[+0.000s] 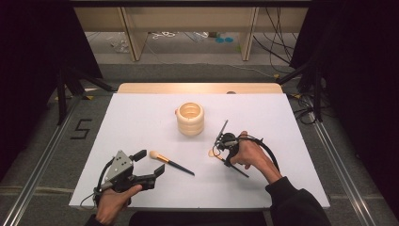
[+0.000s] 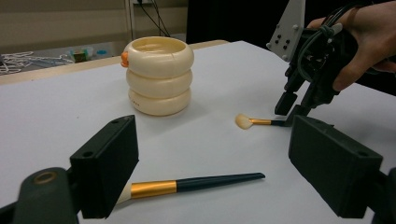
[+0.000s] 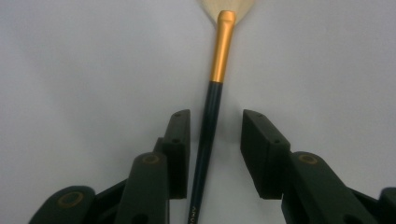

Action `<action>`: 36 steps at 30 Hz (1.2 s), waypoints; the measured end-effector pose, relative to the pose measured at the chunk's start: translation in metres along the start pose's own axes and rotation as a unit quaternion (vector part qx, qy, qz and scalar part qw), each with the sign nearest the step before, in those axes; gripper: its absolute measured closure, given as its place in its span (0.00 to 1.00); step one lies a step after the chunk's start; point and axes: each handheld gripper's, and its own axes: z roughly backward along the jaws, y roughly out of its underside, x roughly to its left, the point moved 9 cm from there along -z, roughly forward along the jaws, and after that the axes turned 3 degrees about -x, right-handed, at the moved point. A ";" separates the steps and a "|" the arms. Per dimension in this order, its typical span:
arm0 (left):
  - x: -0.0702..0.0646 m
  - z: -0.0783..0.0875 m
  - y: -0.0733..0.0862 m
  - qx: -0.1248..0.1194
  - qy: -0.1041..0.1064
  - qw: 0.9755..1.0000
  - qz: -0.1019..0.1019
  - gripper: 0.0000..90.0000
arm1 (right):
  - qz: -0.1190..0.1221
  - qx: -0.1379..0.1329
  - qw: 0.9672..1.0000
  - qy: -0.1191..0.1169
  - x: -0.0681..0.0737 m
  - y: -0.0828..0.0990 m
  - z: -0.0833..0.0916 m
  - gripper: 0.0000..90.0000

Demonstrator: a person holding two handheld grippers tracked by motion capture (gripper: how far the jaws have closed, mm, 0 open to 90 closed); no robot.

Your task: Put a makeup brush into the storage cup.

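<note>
Right gripper (image 3: 212, 140) jaws are being held spread astride the brush handle (image 3: 208, 121), unpinched; left gripper (image 2: 212, 163) jaws are spread, second brush (image 2: 196, 184) untouched, cup (image 1: 190, 118) unfilled.

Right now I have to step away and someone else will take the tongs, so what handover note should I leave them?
Right tongs: low over the table, jaws straddling the dark handle of the right brush, one pad close beside it, a gap at the other; not yet gripped.
Left tongs: open, holding nothing, the left brush lying on the table between the jaws.
Cream ringed cup: upright mid-table, no brush in it.
Done: right tongs lined up on the brush.
Left: probably grip and lift each brush, likely into the cup.
</note>
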 end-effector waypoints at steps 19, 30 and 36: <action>0.001 0.000 0.000 0.000 -0.002 1.000 0.004 0.17 | 0.010 0.033 0.999 -0.006 -0.002 0.003 -0.004 0.87; 0.002 0.001 0.000 0.000 -0.002 1.000 0.004 0.17 | 0.025 0.049 0.998 0.004 -0.006 0.003 -0.005 0.92; 0.001 0.001 0.000 0.001 -0.002 1.000 0.004 0.17 | 0.030 0.056 0.998 0.008 -0.005 0.002 -0.005 0.92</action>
